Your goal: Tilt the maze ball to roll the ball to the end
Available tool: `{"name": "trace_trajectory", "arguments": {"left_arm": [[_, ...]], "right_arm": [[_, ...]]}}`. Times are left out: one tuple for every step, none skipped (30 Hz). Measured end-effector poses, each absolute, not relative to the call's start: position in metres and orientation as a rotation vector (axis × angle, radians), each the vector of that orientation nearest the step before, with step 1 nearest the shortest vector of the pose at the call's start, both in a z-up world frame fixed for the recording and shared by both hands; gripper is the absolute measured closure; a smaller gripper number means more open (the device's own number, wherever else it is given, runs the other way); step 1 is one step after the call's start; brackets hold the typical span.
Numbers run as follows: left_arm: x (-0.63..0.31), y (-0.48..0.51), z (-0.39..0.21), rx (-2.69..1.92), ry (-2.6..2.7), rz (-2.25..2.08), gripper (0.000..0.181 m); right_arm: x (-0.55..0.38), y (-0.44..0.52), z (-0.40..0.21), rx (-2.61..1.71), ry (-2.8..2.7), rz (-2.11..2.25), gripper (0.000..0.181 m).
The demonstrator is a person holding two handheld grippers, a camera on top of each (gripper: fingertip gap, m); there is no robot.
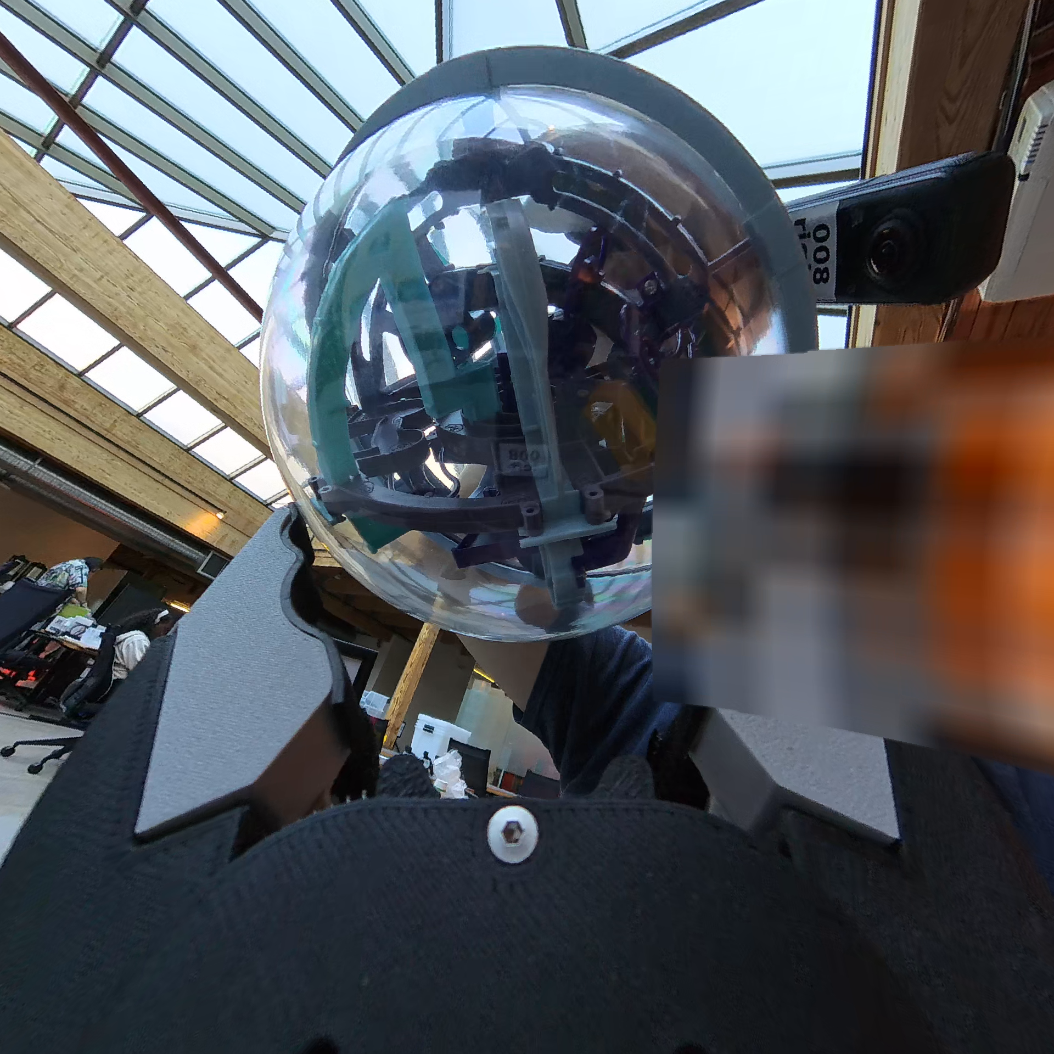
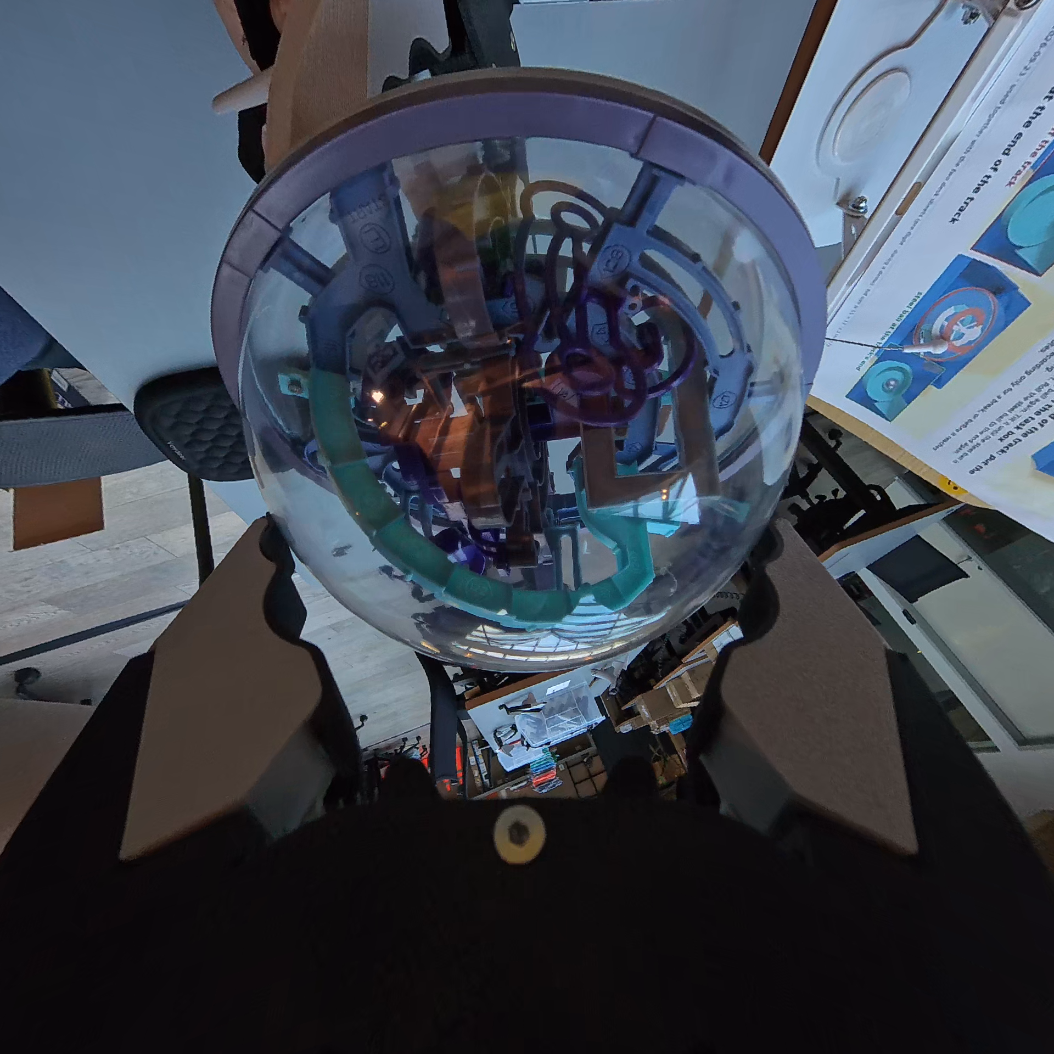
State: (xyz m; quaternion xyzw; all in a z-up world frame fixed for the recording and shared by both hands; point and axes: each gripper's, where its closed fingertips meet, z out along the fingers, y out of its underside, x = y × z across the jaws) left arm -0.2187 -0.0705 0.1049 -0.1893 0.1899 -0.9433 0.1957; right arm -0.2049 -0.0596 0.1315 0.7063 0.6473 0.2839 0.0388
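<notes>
The maze ball (image 1: 513, 353) is a clear sphere with a grey equator ring and green, purple and dark tracks inside. It is held up in the air between both grippers. My left gripper (image 1: 485, 562) grips it from below; the left finger (image 1: 296, 547) touches the shell, and the right finger is hidden behind a blurred patch. In the right wrist view the maze ball (image 2: 513, 365) fills the centre. My right gripper (image 2: 519, 542) is shut on it, both fingers pressing its sides. The right gripper's camera (image 1: 907, 251) shows behind the sphere. I cannot pick out the small ball inside.
A glass roof with wooden beams (image 1: 114, 239) is overhead. People sit at desks (image 1: 125, 644) far left. A person's dark sleeve (image 1: 593, 696) is under the sphere. A board with a printed sheet (image 2: 935, 319) stands to the right, a white table (image 2: 114, 171) at left, shelves with boxes (image 2: 570, 736) behind.
</notes>
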Motion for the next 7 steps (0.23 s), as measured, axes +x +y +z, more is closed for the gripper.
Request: {"name": "trace_trajectory", "arguments": {"left_arm": [[-0.2186, -0.0699, 0.1045, -0.531, 0.528, -2.645, 0.039], [-0.2185, -0.0694, 0.1040, -0.532, 0.525, -2.647, 0.039], [-0.2183, -0.0689, 0.1036, -0.534, 0.523, -2.648, 0.038], [-0.2181, -0.0683, 0.1031, -0.536, 0.522, -2.648, 0.038], [-0.2180, -0.0678, 0.1026, -0.537, 0.520, -2.648, 0.037], [-0.2181, -0.0673, 0.1023, -0.537, 0.518, -2.649, 0.037], [-0.2180, -0.0669, 0.1019, -0.538, 0.516, -2.650, 0.041]], "right_arm": [[-0.2048, -0.0590, 0.1310, 2.165, 1.984, 0.867, 0.025], [-0.2046, -0.0585, 0.1305, 2.165, 1.982, 0.863, 0.026], [-0.2043, -0.0579, 0.1300, 2.163, 1.982, 0.861, 0.025], [-0.2040, -0.0573, 0.1296, 2.162, 1.981, 0.859, 0.026], [-0.2039, -0.0567, 0.1291, 2.161, 1.981, 0.858, 0.026], [-0.2041, -0.0562, 0.1287, 2.161, 1.981, 0.855, 0.026], [-0.2040, -0.0558, 0.1284, 2.160, 1.981, 0.854, 0.026]]}}
